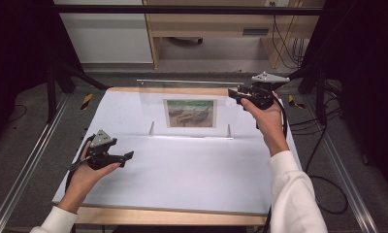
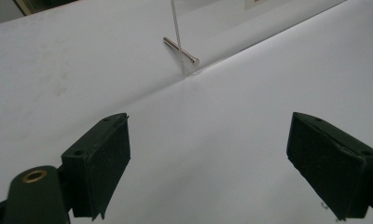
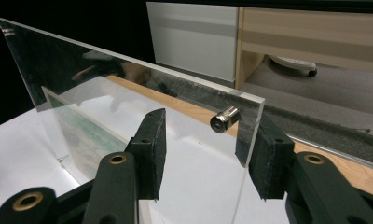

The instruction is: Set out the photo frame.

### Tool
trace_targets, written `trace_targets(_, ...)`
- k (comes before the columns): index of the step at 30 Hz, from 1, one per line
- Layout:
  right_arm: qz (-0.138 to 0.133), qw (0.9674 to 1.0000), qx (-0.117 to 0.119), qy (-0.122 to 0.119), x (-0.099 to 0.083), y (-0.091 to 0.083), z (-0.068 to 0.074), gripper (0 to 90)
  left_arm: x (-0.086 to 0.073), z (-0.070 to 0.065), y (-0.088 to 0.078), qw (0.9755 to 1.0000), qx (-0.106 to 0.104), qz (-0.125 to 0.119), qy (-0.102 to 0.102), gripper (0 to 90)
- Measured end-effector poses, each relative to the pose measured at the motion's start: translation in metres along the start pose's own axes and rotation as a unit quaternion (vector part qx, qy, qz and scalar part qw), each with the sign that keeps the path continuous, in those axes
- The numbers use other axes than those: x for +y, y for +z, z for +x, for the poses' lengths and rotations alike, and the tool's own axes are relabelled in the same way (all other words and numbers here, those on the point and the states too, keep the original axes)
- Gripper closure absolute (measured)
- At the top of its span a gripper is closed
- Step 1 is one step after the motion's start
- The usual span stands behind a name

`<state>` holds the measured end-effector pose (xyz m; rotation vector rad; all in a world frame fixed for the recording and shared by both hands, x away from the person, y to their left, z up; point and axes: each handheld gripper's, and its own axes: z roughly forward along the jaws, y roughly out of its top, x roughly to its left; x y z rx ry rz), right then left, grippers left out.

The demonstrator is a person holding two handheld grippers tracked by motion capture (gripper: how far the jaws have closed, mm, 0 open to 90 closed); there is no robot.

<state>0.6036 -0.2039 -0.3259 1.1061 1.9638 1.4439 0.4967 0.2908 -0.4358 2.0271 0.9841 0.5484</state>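
A clear acrylic picture frame stands upright at the back of the white table, with a small painting print in its middle. My right gripper is at the frame's upper right corner. In the right gripper view the jaws stand open astride the panel's edge, near a metal corner stud, and the pads are not pressing on it. My left gripper hovers low over the table's left front, open and empty. It points toward the frame's metal foot pin.
Metal rails run along both sides of the table. Cables lie on the floor at the right. Wooden furniture stands behind the table, and a black bar crosses the top.
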Motion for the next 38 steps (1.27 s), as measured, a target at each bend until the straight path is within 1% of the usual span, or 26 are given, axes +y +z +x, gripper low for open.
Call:
trace_targets(10,-0.002,0.9999,-0.005,0.011,0.002,0.005,-0.001,49.9,-0.002,0.001,-0.001,1.0,0.005,-0.001,-0.004,13.4)
trace_targets(11,-0.002,0.9999,-0.005,0.014,0.002,0.005,0.0,48.0,-0.002,0.001,-0.001,1.0,0.005,-0.001,-0.004,13.4)
trace_targets(12,-0.001,0.9999,-0.006,0.01,0.002,0.006,0.0,46.8,-0.003,0.0,-0.001,1.0,0.006,-0.002,-0.005,13.5)
trace_targets(15,0.001,0.9999,-0.01,0.01,0.002,0.006,0.001,40.7,-0.003,0.0,-0.002,0.9999,0.01,-0.002,-0.001,13.4)
trace_targets(16,0.003,0.9998,-0.016,0.009,0.001,0.006,0.002,37.7,-0.003,-0.001,-0.002,0.9999,0.013,-0.003,-0.001,13.4)
trace_targets(18,0.007,0.9995,-0.03,-0.005,-0.001,0.003,0.003,32.1,-0.004,-0.001,-0.004,0.9998,0.02,-0.002,0.003,13.0)
trace_targets(19,0.007,0.9995,-0.03,-0.005,-0.001,0.003,0.003,32.1,-0.004,-0.001,-0.004,0.9998,0.02,-0.002,0.003,12.6)
trace_targets(20,0.005,0.9988,-0.047,-0.013,-0.007,-0.003,0.006,25.8,-0.006,-0.002,-0.004,0.9997,0.025,0.0,0.004,12.1)
trace_targets(22,0.013,0.9974,-0.066,-0.027,-0.015,-0.009,0.011,20.1,-0.008,-0.002,-0.003,0.9994,0.033,0.003,0.004,11.4)
trace_targets(24,0.017,0.9961,-0.079,-0.035,-0.029,-0.018,0.016,16.3,-0.009,-0.003,-0.003,0.9992,0.04,0.006,0.003,10.4)
trace_targets(25,0.017,0.9961,-0.079,-0.035,-0.029,-0.018,0.016,16.3,-0.009,-0.003,-0.003,0.9992,0.04,0.006,0.003,10.0)
trace_targets(26,0.032,0.9939,-0.096,-0.043,-0.049,-0.027,0.023,13.6,-0.01,-0.002,-0.004,0.999,0.043,0.008,0.0,9.2)
trace_targets(28,0.048,0.9914,-0.112,-0.048,-0.068,-0.034,0.028,12.9,-0.011,-0.003,-0.006,0.9989,0.047,0.007,-0.003,8.6)
trace_targets(30,0.055,0.9909,-0.115,-0.044,-0.092,-0.042,0.034,12.8,-0.012,-0.004,-0.006,0.9987,0.05,0.006,-0.004,8.0)
trace_targets(31,0.069,0.9902,-0.113,-0.045,-0.103,-0.046,0.036,11.7,-0.012,-0.005,-0.007,0.9986,0.052,0.006,-0.004,7.7)
trace_targets(32,0.082,0.9883,-0.118,-0.05,-0.115,-0.05,0.039,11.8,-0.014,-0.006,-0.007,0.9982,0.059,0.009,0.0,7.3)
trace_targets(34,0.09,0.9876,-0.119,-0.049,-0.131,-0.056,0.042,11.2,-0.017,-0.008,-0.007,0.998,0.062,0.013,0.007,6.3)
trace_targets(36,0.098,0.9859,-0.127,-0.048,-0.143,-0.062,0.044,10.8,-0.021,-0.01,-0.006,0.9976,0.066,0.019,0.011,6.1)
trace_targets(37,0.098,0.9859,-0.127,-0.048,-0.143,-0.062,0.044,10.8,-0.021,-0.01,-0.006,0.9976,0.066,0.019,0.011,6.1)
trace_targets(38,0.097,0.9866,-0.125,-0.04,-0.146,-0.066,0.044,10.7,-0.023,-0.011,-0.006,0.9976,0.064,0.022,0.014,6.1)
